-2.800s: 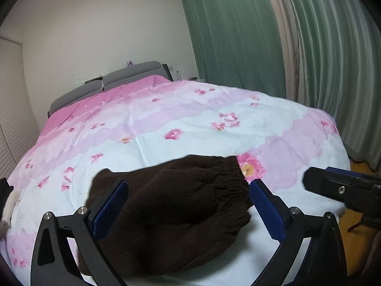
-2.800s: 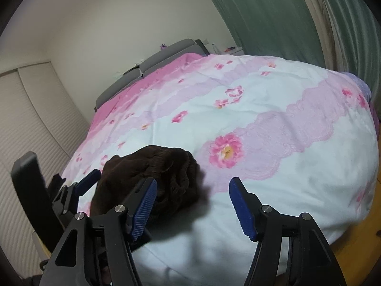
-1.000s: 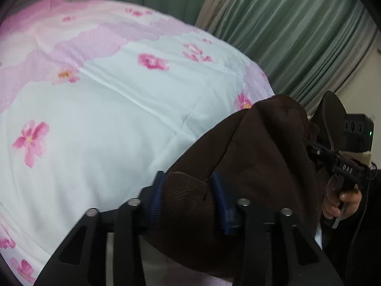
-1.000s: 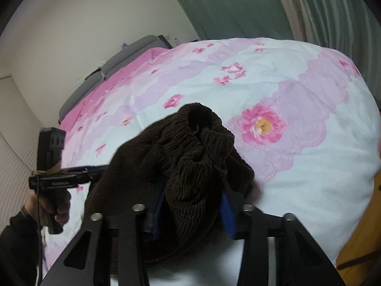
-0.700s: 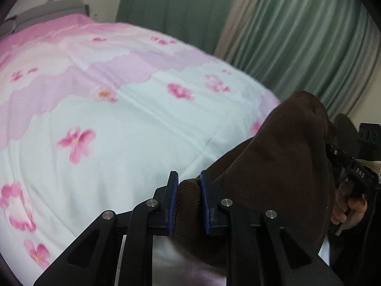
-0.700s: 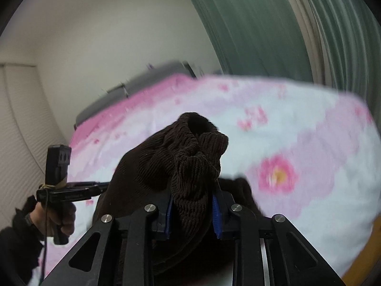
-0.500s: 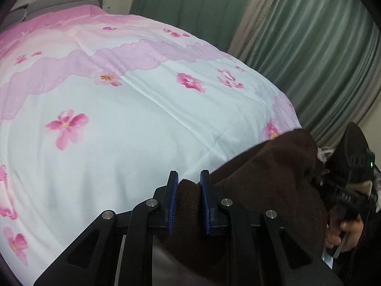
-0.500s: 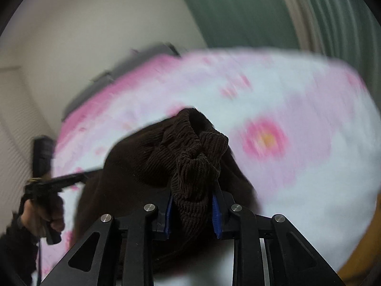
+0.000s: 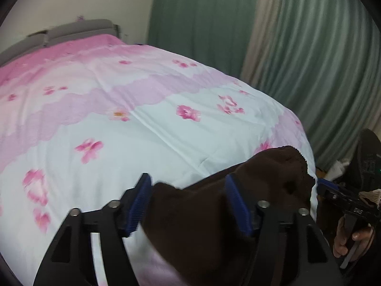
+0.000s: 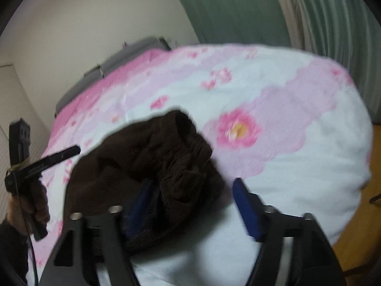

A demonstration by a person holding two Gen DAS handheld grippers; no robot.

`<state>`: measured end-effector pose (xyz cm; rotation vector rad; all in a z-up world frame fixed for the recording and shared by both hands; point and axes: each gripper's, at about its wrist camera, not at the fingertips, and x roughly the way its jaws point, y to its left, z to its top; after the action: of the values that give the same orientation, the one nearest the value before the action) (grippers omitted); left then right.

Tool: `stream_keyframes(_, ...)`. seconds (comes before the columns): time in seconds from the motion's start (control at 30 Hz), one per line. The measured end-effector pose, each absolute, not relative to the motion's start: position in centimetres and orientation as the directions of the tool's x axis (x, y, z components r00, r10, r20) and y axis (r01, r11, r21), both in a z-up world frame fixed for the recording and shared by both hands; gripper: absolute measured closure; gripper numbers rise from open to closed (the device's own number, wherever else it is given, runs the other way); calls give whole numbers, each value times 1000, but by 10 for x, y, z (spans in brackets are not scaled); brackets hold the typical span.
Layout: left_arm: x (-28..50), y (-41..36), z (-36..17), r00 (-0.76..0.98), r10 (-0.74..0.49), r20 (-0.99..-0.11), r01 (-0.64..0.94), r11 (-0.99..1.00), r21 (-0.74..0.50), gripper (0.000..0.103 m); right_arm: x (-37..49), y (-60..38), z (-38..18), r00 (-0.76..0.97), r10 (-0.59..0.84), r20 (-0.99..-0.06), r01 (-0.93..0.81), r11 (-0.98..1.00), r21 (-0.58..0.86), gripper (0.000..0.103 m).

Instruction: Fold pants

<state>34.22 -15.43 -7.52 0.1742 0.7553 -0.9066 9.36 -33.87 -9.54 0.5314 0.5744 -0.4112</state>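
The dark brown corduroy pants (image 9: 202, 226) lie in a folded heap on the near edge of the pink floral duvet (image 9: 142, 124). My left gripper (image 9: 187, 178) hangs over the heap's left end. Its jaws are opening, with loose fabric between the blue pads and not pinched. In the right wrist view the pants (image 10: 147, 157) show their gathered waistband uppermost. My right gripper (image 10: 193, 181) is over that end, jaws opening. Its left pad is half hidden behind the cloth and the right pad stands free.
The bed fills both views, with a grey headboard (image 9: 71, 27) at the far end. Green curtains (image 9: 309, 59) hang on the right. Wooden floor (image 10: 357, 214) shows past the bed's corner. A hand (image 10: 28, 205) holds the other gripper at the left.
Both grippers were shut on the pants and held them up off the bed. Both have now opened, and the pants have dropped into a heap. The left gripper has risen and tilted up.
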Motion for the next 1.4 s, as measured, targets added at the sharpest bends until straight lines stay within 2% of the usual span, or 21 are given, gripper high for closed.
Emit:
stream_keyframes(0.03, 331, -151, -73, 420, -620, -663, 735, 661, -152, 30, 88, -339, -90, 772, -218, -596, 498, 791, 355, 16)
stream_keyframes(0.1, 308, -143, -71, 467, -582, -666, 686, 713, -142, 23, 79, -344, -84, 778, -208, -593, 491, 790, 367, 12)
stream_keyframes(0.13, 294, -139, -71, 499, -555, -666, 655, 744, -130, 16, 75, -345, -83, 781, -197, -592, 485, 788, 379, 11)
stream_keyframes(0.23, 251, -127, -73, 589, -474, -654, 572, 816, -76, 6, 62, -355, -83, 789, -143, -598, 471, 766, 438, 10)
stream_keyframes(0.37, 209, -117, -85, 693, -342, -635, 424, 905, -24, 0, 55, -362, -91, 802, -63, -594, 441, 733, 518, 10)
stream_keyframes(0.53, 197, -110, -104, 662, -352, -661, 331, 929, -163, 0, 66, -361, -107, 806, 68, -588, 385, 694, 608, 8)
stream_keyframes(0.8, 212, -113, -136, 643, -360, -676, 195, 930, -311, 0, 99, -374, -149, 782, 201, -589, 401, 561, 724, 7)
stream_keyframes(0.97, 219, -118, -159, 633, -363, -683, 158, 925, -345, 0, 124, -380, -171, 778, 260, -571, 395, 504, 768, 7)
stream_keyframes(1.17, 231, -122, -185, 591, -446, -672, 116, 872, -476, 0, 150, -384, -192, 799, 284, -531, 358, 484, 798, 7)
stream_keyframes(1.33, 233, -133, -191, 598, -466, -652, 124, 858, -499, 0, 169, -387, -199, 814, 290, -503, 333, 476, 814, 1)
stream_keyframes(1.37, 233, -135, -190, 603, -465, -648, 124, 857, -500, 1, 171, -386, -199, 815, 290, -502, 331, 478, 813, 1)
stream_keyframes(1.4, 232, -136, -189, 606, -472, -641, 129, 853, -506, 7, 174, -385, -197, 813, 287, -506, 335, 481, 811, 1)
